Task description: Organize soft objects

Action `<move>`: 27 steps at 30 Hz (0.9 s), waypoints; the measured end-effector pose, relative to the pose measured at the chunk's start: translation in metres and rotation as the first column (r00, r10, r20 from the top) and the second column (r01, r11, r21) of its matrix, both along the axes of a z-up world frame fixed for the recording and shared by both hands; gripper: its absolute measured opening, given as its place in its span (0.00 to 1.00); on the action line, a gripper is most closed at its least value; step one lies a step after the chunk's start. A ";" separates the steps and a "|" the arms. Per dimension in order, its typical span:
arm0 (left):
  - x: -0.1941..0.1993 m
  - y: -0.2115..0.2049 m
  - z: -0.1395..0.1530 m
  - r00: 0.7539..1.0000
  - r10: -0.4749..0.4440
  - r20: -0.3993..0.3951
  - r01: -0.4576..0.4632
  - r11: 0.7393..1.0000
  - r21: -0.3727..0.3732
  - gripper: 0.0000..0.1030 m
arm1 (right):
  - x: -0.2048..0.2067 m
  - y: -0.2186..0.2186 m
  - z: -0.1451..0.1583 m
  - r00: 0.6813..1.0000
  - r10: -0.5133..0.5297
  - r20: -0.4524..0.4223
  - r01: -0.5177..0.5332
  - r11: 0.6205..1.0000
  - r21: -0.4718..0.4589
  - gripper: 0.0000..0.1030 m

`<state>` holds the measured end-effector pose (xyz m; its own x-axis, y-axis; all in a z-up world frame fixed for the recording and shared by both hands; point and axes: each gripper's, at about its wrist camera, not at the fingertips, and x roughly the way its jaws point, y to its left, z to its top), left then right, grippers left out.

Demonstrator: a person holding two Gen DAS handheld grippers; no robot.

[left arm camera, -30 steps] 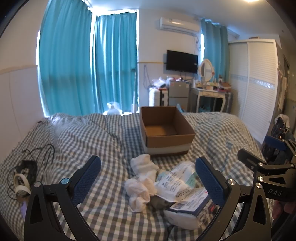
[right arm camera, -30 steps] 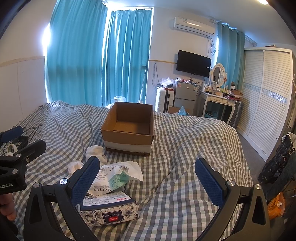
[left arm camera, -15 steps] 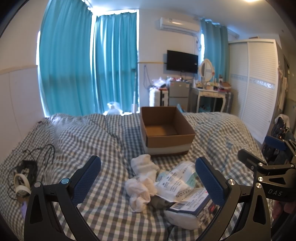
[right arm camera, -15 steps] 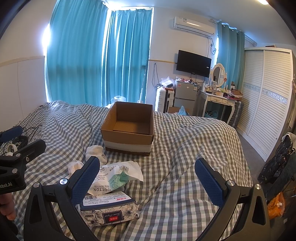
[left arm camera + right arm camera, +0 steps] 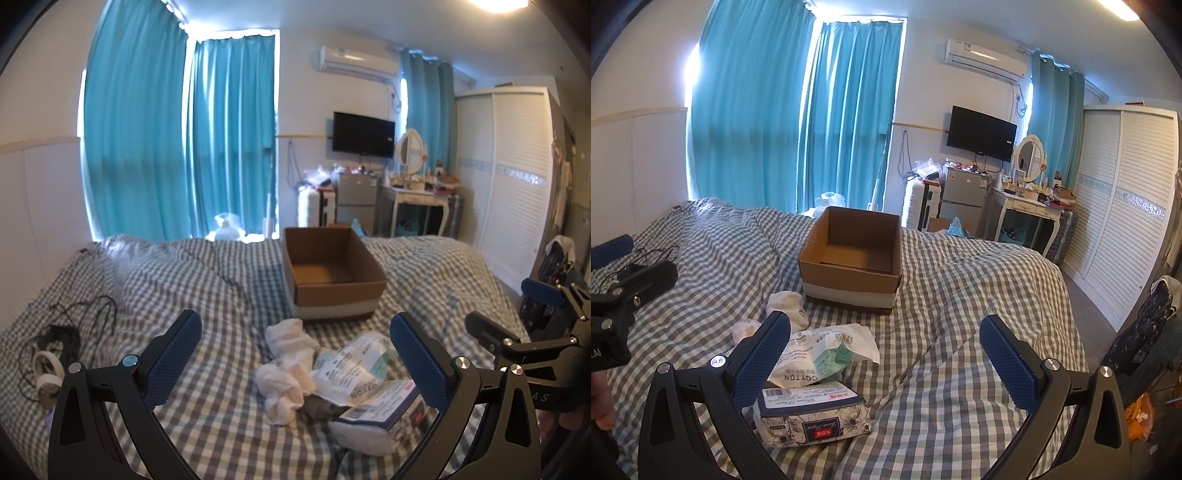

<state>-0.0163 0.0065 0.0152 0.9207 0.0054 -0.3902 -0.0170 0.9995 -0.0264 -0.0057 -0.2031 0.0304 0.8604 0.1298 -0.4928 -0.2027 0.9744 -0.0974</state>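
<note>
The left gripper's blue finger (image 5: 772, 350) hides the left end of the cotton pack (image 5: 827, 354) and part of the tissue pack (image 5: 812, 417). A dark item (image 5: 321, 406) under the cotton pack (image 5: 351, 369) cannot be identified. The tangle of cables (image 5: 62, 339) at the bed's left edge is too blurred to resolve. The box floor (image 5: 325, 273) is only partly visible behind its near wall.

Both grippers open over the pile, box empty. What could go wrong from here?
1. The white socks, cotton pack and tissue pack overlap, so one grasp may drag a neighbour.
2. The cardboard box sits on a rumpled duvet; a drop on its rim might tip it.
</note>
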 end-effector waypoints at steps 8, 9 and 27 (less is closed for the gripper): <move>-0.009 0.014 -0.031 0.997 0.018 -0.074 -0.016 0.999 0.028 1.00 | -0.007 0.026 -0.046 0.989 0.052 -0.141 -0.062 0.996 -0.069 1.00; -0.008 0.016 -0.036 0.996 0.019 -0.089 -0.017 1.000 0.022 1.00 | -0.007 0.031 -0.055 0.984 0.067 -0.163 -0.081 0.994 -0.079 1.00; 0.009 0.032 -0.092 0.974 0.018 -0.224 -0.021 1.000 -0.013 1.00 | 0.007 0.065 -0.116 0.925 0.216 -0.312 -0.241 0.969 -0.044 0.33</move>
